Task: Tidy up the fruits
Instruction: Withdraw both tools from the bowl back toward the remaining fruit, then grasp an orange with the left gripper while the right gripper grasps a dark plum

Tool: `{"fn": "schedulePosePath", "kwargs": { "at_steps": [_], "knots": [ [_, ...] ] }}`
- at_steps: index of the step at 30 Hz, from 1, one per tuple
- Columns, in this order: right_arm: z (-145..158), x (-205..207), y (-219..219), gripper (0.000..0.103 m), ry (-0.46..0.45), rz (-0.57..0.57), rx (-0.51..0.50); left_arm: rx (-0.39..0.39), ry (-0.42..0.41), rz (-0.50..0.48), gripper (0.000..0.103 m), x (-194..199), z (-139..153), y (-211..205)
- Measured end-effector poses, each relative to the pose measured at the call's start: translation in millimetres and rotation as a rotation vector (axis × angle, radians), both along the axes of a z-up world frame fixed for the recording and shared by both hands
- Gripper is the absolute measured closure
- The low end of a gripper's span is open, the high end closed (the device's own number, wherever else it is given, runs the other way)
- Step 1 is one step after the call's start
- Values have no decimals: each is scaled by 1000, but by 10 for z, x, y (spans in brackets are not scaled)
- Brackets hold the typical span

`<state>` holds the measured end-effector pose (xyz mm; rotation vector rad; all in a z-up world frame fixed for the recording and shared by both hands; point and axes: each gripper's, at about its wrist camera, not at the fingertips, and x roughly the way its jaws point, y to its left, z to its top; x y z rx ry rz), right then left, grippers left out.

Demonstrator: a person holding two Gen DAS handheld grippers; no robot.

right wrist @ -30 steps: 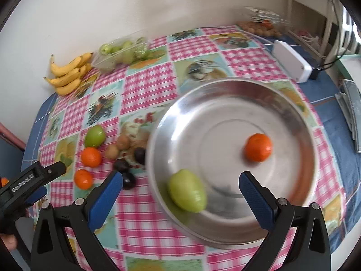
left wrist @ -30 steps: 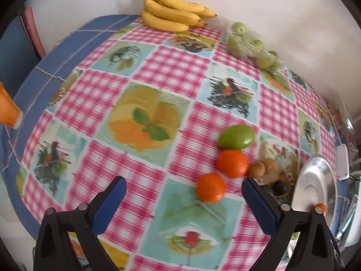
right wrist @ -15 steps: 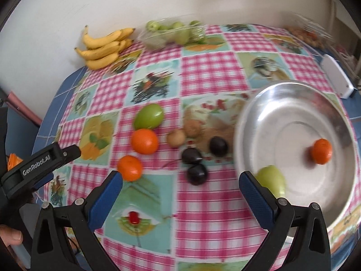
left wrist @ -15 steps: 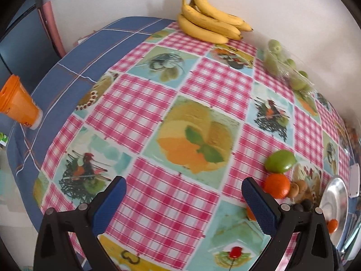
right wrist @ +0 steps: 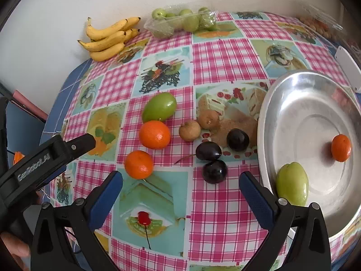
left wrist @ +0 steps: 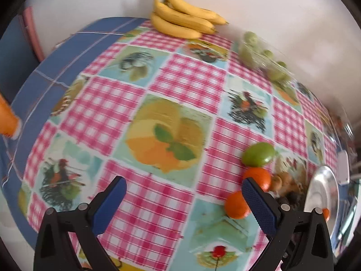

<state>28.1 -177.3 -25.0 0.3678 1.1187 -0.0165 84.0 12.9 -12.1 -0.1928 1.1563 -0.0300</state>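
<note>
Left wrist view is blurred, the steel dish point(left wrist: 321, 194) cut to a sliver; only the right wrist view shows its green fruit point(right wrist: 292, 186) and orange point(right wrist: 341, 148); left gripper point(left wrist: 183, 201) and right gripper point(right wrist: 180, 194) both gape, holding nothing.

Right wrist view: white lettering "GenRobot.AI" runs along the black body of the left claw point(right wrist: 48, 155), seen from the side at the left edge. No other legible text, number or label on the fruit, packaging or tablecloth point(right wrist: 225, 56) in either view.
</note>
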Motion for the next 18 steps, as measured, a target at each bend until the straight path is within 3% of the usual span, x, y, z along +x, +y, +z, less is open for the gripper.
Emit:
{"fn": "schedulePosePath", "kwargs": {
  "at_steps": [4,18],
  "knots": [
    [-60,18,-23,1,22,4,9,-45,10,-38,0,18,-21,-72],
    [-117,70,9,1,44,28,-2,-73,19,-69,0,23,-46,-156]
  ]
}}
